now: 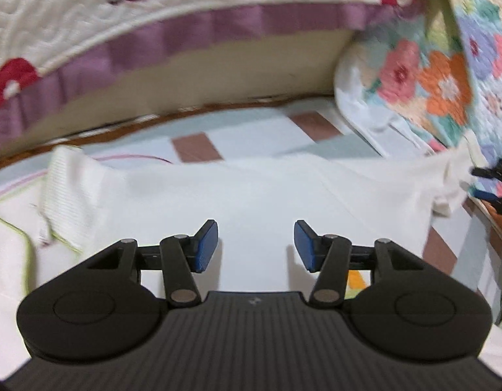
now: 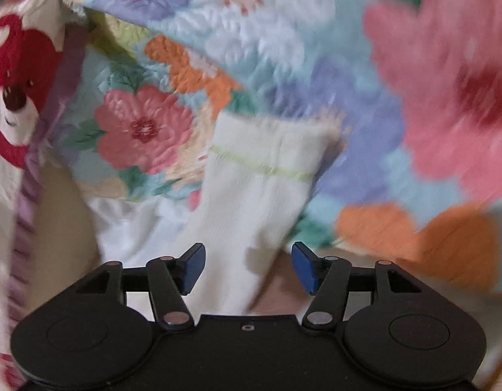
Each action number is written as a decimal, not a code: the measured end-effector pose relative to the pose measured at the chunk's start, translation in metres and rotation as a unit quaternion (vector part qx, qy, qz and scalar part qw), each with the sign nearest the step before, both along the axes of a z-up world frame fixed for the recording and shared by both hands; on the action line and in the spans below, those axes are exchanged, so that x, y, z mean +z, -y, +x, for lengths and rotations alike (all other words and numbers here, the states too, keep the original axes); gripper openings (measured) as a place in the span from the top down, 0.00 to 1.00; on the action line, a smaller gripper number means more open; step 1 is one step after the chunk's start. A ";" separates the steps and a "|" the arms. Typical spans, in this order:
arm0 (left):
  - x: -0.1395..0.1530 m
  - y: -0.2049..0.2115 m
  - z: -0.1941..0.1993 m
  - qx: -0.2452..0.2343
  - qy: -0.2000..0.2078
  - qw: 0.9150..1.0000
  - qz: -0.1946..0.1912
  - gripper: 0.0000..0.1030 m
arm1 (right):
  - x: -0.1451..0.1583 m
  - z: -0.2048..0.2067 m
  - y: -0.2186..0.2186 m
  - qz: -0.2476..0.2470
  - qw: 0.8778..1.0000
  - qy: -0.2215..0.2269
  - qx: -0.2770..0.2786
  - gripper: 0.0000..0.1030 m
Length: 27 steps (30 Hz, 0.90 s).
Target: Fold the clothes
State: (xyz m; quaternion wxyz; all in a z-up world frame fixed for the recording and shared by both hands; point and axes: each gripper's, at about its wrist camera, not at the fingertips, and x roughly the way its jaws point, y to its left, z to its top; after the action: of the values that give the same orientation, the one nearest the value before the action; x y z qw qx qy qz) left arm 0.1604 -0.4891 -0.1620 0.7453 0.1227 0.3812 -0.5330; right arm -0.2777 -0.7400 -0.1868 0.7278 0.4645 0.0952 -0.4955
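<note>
While both grippers, left (image 1: 255,244) and right (image 2: 247,267), stand part-open and empty, the white garment (image 1: 251,192) lies flat at twelve o'clock of the left gripper, likely light, limp and best pinched at its sleeve (image 2: 264,163).

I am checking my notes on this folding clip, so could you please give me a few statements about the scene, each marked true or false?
1. The left gripper has its jaws apart with nothing pinched between them. True.
2. The white garment lies spread out under the left gripper. True.
3. The right gripper is clamped shut on the flowered quilt. False: its jaws stand open, and the cloth in front of them is a white sleeve, not pressed by the pads.
4. The sleeve's cuff carries a red stitched line. False: the line is pale yellow-green.
5. A purple ruffle edges the cream quilt behind the garment. True.
</note>
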 end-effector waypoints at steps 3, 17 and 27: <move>-0.006 0.006 -0.012 -0.014 -0.005 1.000 0.004 0.51 | -0.011 0.017 0.009 -0.012 1.000 -0.021 -0.007 0.38; -0.029 0.023 -0.038 -0.080 -0.063 0.995 -0.001 0.50 | 0.081 0.086 0.041 -0.257 0.939 -0.223 0.047 0.97; -0.030 0.031 -0.053 -0.093 -0.009 0.996 0.013 0.46 | 0.089 0.104 0.079 -0.233 0.933 -0.264 0.071 0.98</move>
State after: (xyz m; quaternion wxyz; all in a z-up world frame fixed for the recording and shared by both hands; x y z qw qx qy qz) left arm 0.1072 -0.5198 -0.1925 0.6877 0.1622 0.3814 -0.5961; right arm -0.1738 -0.8190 -0.0979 0.7973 0.1259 0.1984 -0.5560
